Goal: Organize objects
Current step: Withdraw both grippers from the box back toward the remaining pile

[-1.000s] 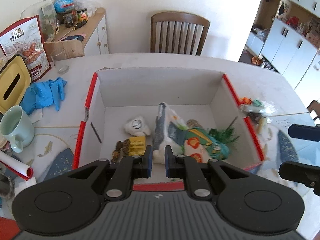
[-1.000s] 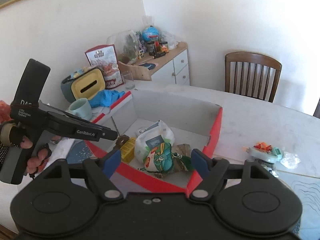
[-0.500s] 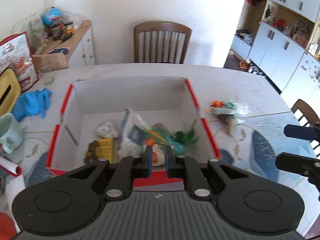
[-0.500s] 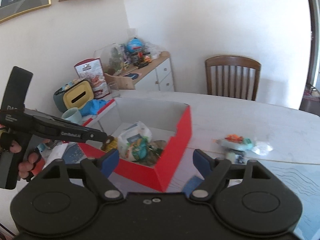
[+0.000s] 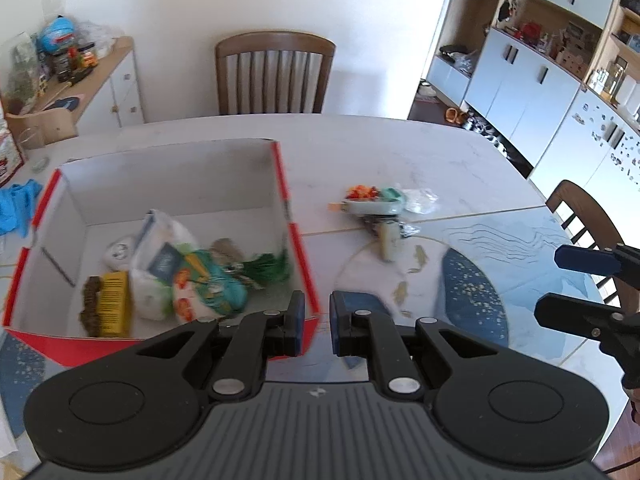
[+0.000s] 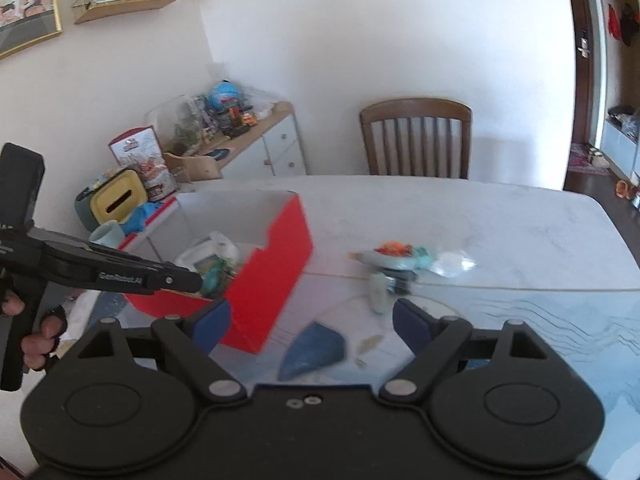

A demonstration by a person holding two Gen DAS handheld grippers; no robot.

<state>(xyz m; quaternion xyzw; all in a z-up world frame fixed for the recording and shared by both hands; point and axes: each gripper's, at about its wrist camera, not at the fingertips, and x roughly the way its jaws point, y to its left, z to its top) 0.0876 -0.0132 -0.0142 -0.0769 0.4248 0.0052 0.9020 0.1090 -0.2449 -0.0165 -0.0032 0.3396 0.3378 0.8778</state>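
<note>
The right tool (image 6: 311,322), spread and empty with jaws just widening, nears light, crinkly clutter (image 6: 394,262); grip its stiff teal piece.

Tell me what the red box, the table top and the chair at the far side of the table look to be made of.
Red box: likely cardboard, matte; thin folded walls, grey-white inside, red outside.
Table top: seems polished stone or a marble-look surface; pale with faint veining and a slight sheen. The blue patterned part nearer the camera looks glossy, material unclear.
Chair: wood, brown, smooth and probably varnished; slatted back.
</note>
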